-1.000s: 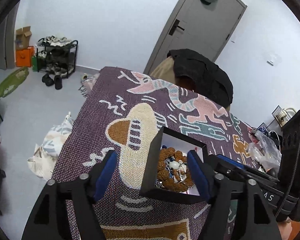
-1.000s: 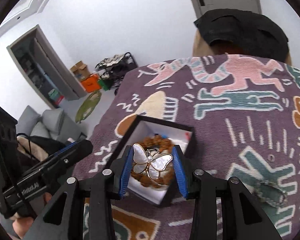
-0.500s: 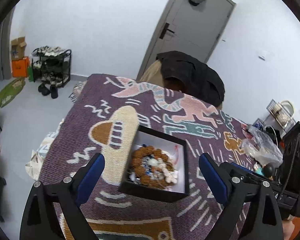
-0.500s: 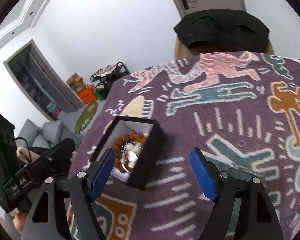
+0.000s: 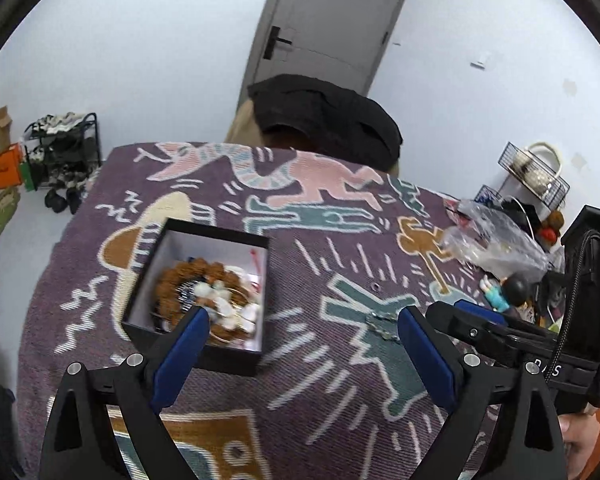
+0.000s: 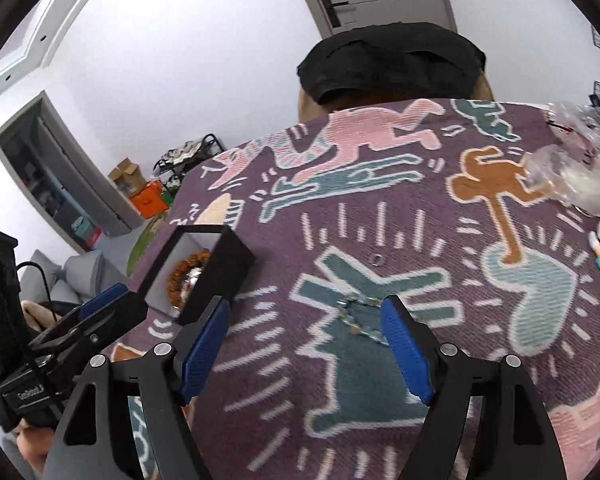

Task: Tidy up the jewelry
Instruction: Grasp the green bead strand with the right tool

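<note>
Purple patterned cloth (image 5: 284, 368) covers the table; on it sits a black box (image 5: 204, 280) holding a brown bead bracelet (image 5: 188, 276) and pale jewelry. Right of the box, a small chain (image 6: 358, 322) lies between the right gripper's (image 6: 306, 346) spread fingers. Left gripper (image 5: 302, 346) hangs wide apart beside the box.

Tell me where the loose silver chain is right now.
The silver chain lies on the patterned blanket, right of the black box, just ahead of the open right gripper.

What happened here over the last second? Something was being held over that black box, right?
The right gripper let go of the butterfly brooch into the black box and swung right, open, toward a small chain on the cloth. The left gripper opened and pulled back. The box stayed put.
</note>
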`<state>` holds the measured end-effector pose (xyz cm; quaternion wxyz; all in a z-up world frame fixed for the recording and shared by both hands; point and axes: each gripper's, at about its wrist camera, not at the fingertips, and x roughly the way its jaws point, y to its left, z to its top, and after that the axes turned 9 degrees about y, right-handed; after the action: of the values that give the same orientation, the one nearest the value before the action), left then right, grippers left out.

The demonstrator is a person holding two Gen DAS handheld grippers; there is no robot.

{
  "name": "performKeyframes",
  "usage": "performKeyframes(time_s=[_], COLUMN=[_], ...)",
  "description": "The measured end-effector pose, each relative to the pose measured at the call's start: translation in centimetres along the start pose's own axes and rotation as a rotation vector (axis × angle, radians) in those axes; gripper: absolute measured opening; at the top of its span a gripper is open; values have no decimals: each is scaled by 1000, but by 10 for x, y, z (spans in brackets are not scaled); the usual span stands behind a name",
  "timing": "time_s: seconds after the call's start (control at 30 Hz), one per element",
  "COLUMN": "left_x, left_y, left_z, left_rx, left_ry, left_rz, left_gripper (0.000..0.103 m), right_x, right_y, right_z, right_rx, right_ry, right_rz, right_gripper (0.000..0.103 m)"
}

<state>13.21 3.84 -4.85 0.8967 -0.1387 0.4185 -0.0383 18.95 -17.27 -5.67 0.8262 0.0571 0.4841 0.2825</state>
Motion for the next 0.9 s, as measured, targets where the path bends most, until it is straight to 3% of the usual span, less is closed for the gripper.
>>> performKeyframes(time_s=[0.4,0.6,0.8,0.9], left_x=[25,35,48,54], left_y=[-24,-27,-29,-31], left_z=[-5,-5,-4,-2], left_rx=[21,12,9,7], left_ry=[31,53,77,93], left_rz=[-31,-41,-50,-58], left_gripper=[95,75,66,63], right_x=[8,24,49,51], right_y=[-46,-59,-76,-73], right_z=[-11,-11,-11,-9], right_rx=[67,97,125,100], right_ry=[20,52,110,109], right_rz=[-63,-90,-153,-203], right_gripper=[76,61,41,38])
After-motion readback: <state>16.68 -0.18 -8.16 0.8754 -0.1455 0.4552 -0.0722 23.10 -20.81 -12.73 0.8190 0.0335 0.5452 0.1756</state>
